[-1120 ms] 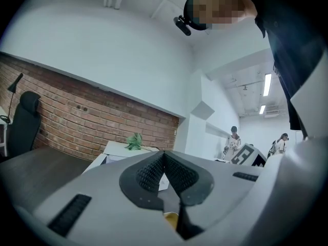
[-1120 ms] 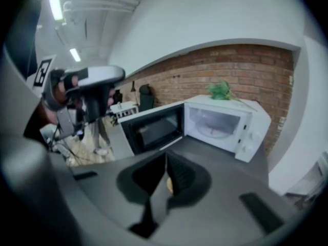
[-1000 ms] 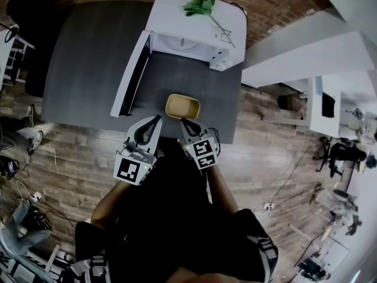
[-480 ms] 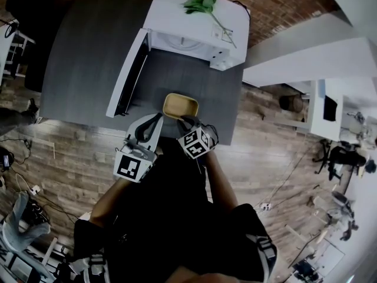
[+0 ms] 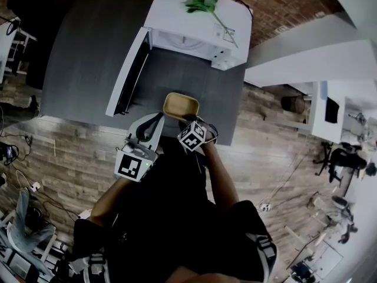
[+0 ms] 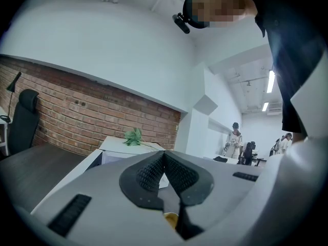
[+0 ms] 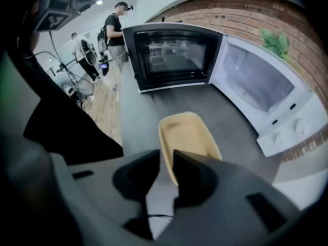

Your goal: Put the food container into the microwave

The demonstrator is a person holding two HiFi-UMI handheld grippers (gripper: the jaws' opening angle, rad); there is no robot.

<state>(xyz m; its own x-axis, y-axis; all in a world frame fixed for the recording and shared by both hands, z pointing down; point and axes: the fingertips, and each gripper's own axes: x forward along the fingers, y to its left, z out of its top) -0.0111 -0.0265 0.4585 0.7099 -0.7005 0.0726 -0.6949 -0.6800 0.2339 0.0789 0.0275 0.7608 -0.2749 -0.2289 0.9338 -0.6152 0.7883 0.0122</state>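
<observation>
Food container [image 5: 181, 106]: grasp stage, not yet in the microwave

Found upright on the dark counter [image 5: 82, 58], mouth up, seemingly empty. Stands just before the open microwave [image 5: 197, 25] but outside it. Lies with its long axis roughly along the microwave's front, slightly skewed, so presents a long side, not a short end, to the cavity. Gripped, by all appearance, at the near right end: noted right tongs [image 7: 165, 160] clamped across the rim there, with the wall between the jaws. Noted left tongs [image 6: 164, 159] clenched on nothing, tips together, held near the container's left corner and apparently not touching it. Observed microwave door [image 5: 125, 75] swung fully out to the left, leaving the cavity unobstructed. Noted green sprig [image 5: 200, 3] lying on the microwave's top, out of the way.

Judged as the pick-up step, with the lift not begun. Calls next for a level lift off the counter, then a forward carry over the sill into the cavity, keeping right of the door. Advised to watch for sag or twist, given a one-ended hold on a thin rim. May go in broadside as it lies; no turn judged necessary.
</observation>
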